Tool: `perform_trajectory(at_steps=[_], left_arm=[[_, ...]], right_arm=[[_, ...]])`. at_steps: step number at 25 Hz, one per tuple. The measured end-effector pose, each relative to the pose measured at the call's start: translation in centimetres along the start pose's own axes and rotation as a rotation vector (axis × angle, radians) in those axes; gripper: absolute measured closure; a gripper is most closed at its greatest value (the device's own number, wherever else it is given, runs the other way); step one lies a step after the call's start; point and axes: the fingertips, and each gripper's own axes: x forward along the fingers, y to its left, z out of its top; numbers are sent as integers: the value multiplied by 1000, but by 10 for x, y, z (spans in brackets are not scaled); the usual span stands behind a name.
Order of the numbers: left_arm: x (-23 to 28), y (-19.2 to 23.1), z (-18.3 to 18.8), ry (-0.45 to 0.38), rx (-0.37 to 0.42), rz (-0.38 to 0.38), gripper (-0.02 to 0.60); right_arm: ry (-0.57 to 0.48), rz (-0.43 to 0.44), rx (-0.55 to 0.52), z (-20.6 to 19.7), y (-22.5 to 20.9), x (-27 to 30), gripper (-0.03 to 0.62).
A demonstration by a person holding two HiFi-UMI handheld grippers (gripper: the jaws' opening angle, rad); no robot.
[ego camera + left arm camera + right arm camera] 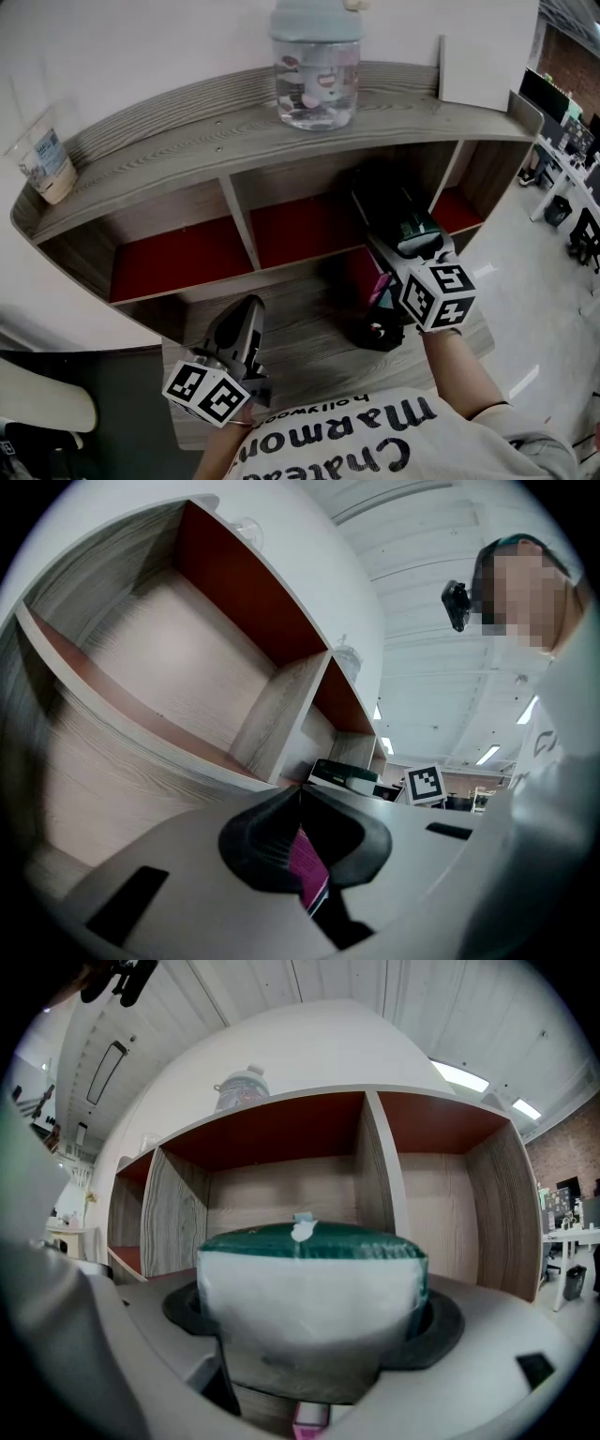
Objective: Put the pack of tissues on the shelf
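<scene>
The pack of tissues [398,220], dark green on top with white sides, is held in my right gripper [412,248], which is shut on it in front of the wooden shelf [187,141], between the middle and right compartments. In the right gripper view the pack [309,1279] fills the gap between the jaws, with the red-backed shelf compartments [375,1176] behind it. My left gripper [251,307] hangs low at the left over the wooden surface, shut with nothing in it. The left gripper view shows its own gripper [300,789], the shelf [187,667] and the pack [342,775] far off.
On the shelf top stand a clear water bottle [316,80], a plastic cup [42,159] at the left end and a white card [476,66] at the right. A pink-and-black item [382,300] lies under the right gripper. Office desks and chairs [572,169] are at the right.
</scene>
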Motion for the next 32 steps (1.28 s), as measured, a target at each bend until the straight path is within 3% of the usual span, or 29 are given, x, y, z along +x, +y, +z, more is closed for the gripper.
perform_trajectory(at_steps=[32], left_arm=[[-28, 19, 13, -18, -7, 18, 565]], right_arm=[[0, -54, -15, 0, 0, 20, 120]])
